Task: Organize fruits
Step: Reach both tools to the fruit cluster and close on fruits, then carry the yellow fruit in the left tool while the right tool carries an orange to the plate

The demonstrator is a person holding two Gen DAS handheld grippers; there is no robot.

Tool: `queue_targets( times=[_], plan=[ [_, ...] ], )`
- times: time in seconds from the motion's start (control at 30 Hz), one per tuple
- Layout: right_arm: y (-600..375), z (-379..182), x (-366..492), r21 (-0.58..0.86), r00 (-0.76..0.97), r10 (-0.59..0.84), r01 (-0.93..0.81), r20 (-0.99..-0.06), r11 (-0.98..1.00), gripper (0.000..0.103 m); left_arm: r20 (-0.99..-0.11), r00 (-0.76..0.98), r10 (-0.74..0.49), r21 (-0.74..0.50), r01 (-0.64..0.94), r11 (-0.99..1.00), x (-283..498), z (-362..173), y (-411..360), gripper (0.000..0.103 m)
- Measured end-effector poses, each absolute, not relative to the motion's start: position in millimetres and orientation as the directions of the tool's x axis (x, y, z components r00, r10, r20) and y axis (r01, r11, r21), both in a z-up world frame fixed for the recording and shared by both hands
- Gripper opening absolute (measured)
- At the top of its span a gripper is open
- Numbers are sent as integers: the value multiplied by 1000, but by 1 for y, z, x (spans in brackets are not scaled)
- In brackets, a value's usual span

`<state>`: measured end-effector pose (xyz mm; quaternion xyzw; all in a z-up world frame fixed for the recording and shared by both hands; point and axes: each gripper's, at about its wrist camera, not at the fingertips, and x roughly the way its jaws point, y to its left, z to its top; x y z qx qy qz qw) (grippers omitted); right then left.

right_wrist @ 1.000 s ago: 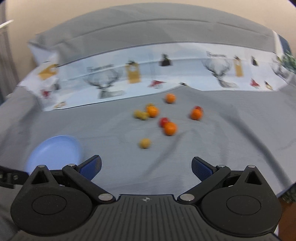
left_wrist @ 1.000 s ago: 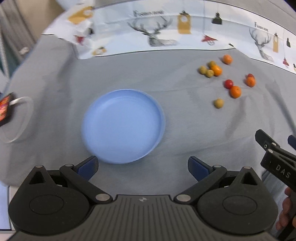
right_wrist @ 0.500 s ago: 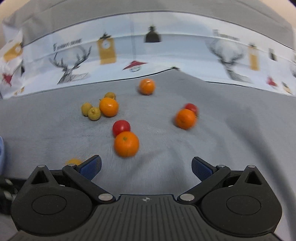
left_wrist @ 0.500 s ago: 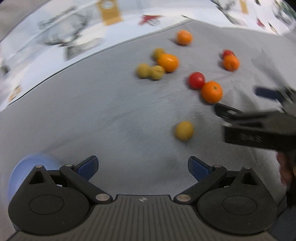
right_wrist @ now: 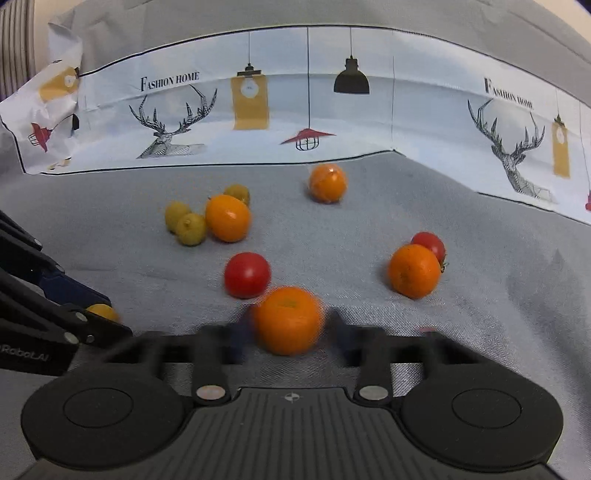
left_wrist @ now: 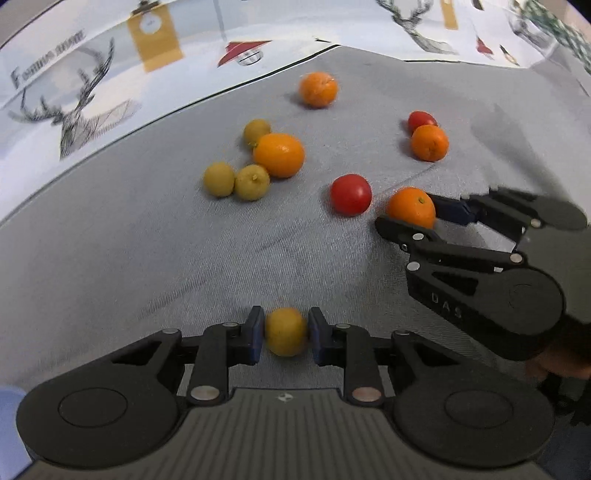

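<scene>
Grey cloth over surface, deer-and-lamp printed sheet behind, beige wall

Grey cloth surface with scattered fruits

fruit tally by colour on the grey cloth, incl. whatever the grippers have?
Orange: 4, one between the right gripper pads, its jaws closing
Yellow-green: 4, one clamped in the left gripper
Red: 2
Total: 10

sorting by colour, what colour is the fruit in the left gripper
Yellow fruit, clearest in the left wrist view.
</scene>
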<state>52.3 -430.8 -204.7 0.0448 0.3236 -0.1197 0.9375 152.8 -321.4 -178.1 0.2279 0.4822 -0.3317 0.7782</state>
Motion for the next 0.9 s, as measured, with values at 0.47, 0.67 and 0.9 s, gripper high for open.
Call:
queue_targets(
  times=[0.47,0.67,0.9],
  plan=[
    [-401,-143,8,334,724,-55,383,-688,861,39,-885,404,-229,63,593,803,95,-83,-237,28],
    [-356,-100,-18,342,748,-14,320,-664,883,39,-866,445,-229,63,551,832,62,-41,-190,28],
    [-303,-60,-45,368,766,70,224,-639,902,39,-845,490,-214,56,479,876,26,-6,-121,28]
  ],
)
